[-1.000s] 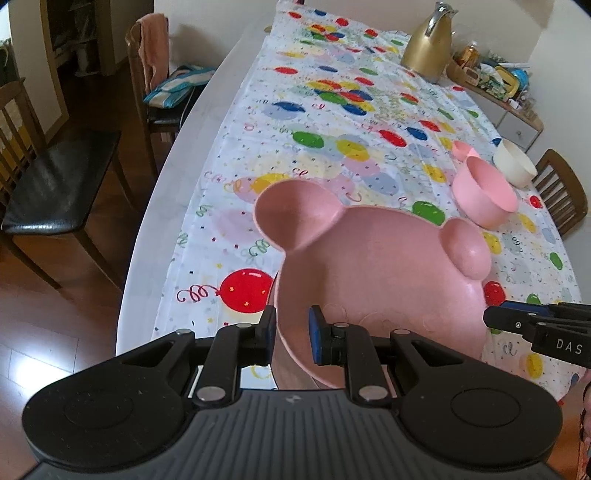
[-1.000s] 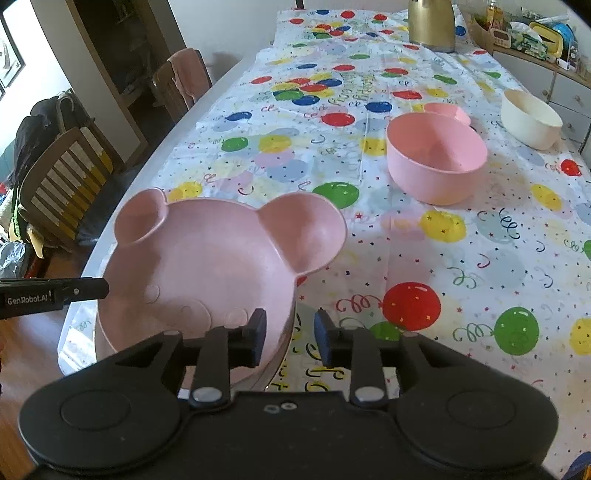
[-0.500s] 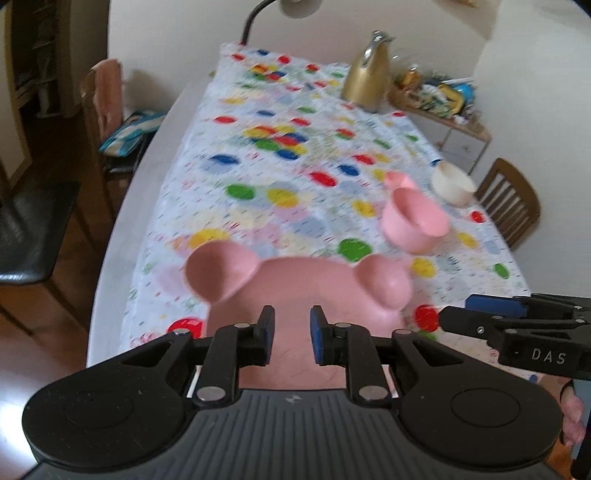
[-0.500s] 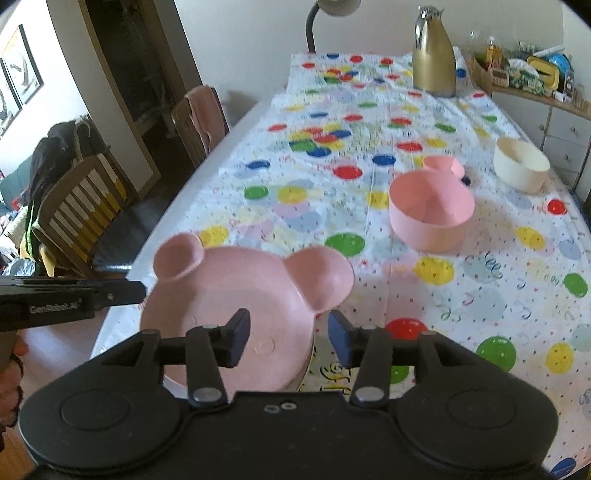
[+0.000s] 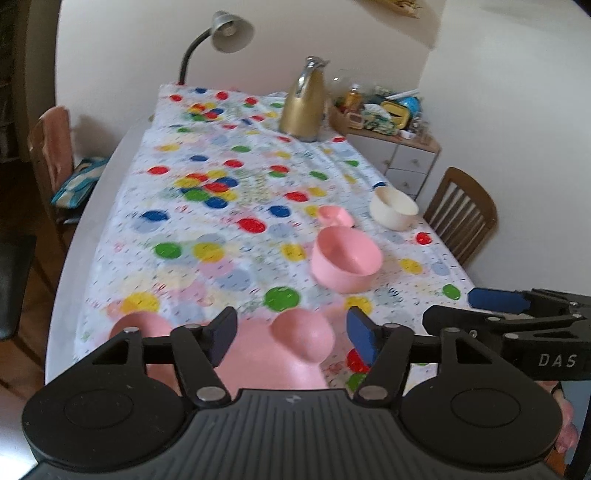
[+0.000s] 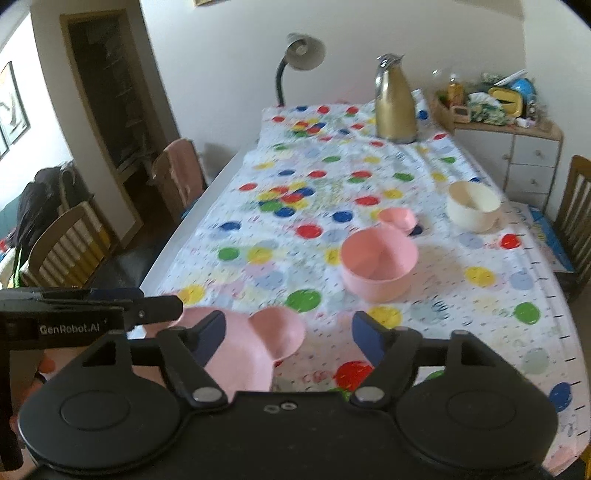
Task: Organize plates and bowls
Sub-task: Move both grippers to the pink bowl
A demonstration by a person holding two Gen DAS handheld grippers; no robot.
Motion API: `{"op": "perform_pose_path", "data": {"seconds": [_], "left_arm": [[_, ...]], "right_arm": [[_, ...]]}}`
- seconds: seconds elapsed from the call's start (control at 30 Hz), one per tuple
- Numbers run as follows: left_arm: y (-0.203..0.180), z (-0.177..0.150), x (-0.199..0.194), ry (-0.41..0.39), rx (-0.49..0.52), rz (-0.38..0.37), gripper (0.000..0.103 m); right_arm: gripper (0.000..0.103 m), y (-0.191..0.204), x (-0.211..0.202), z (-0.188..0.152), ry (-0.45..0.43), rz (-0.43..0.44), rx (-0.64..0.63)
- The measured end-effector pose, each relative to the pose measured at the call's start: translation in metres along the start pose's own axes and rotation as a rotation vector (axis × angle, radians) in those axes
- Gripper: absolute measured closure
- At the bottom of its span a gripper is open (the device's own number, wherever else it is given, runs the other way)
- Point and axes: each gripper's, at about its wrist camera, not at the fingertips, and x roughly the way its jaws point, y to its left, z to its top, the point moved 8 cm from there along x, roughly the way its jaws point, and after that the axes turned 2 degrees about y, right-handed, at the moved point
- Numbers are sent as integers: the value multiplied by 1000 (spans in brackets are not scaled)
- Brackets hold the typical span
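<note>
A pink bear-shaped plate [image 5: 284, 365] lies on the balloon-print tablecloth at the table's near edge, also in the right wrist view [image 6: 243, 354]. My left gripper [image 5: 291, 329] hovers above it with its jaws opening, and the pads touch nothing. My right gripper [image 6: 288, 332] is also above the plate's right ear, its jaws opening and empty. Farther back stand a pink bowl [image 5: 347, 262] [image 6: 376, 266], a small pink cup [image 5: 334, 216] [image 6: 399, 218] and a cream bowl [image 5: 393, 208] [image 6: 472, 206].
A gold jug [image 5: 303, 107] and a grey lamp [image 5: 225, 29] stand at the table's far end. A cluttered white cabinet [image 6: 517, 155] sits far right. Wooden chairs [image 5: 461, 210] [image 6: 62, 251] flank the table. A hand [image 6: 40, 369] holds the left gripper's body.
Both grippers' jaws went from nearly closed on the plate's rim to wide apart. Both rose and drew back. The plate stays at the near edge.
</note>
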Motion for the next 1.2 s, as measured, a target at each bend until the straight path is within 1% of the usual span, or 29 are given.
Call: {"op": "perform_pose_path", "data": {"seconds": [0.03,0.1,0.13,0.2,0.37,0.63,0.87,1.07,1.1,1.2], "left_arm": [[-4,3,2,-3,6,-4,33],[-13,8,7,-5,21,-19,32],[-18,11,10,-7,25,-28,31],[-24,16,16,-13,27,-42,23],[-39,29,37,-17,9,-81,23],[-53,52,83,4,-4,-25,23],[-54,59,132,55,-35,32,23],[-49,62,166,92,-61,86,23],[-48,62,171,98,-67,94,23],[-46,61,185,120,-78,115,23]], "right_arm": [[15,-4,-2,2,-8,-12,2],[4,-14,-6,6,-24,-39,10],[2,-20,-8,7,-33,-53,18],[1,-33,-11,9,-36,-81,34],[1,-62,-10,14,-42,-121,49],[1,-103,16,32,-30,-116,52],[1,-134,57,40,23,-113,46],[5,-155,94,42,89,-95,34],[7,-157,99,43,98,-87,33],[10,-162,114,44,128,-66,31]]}}
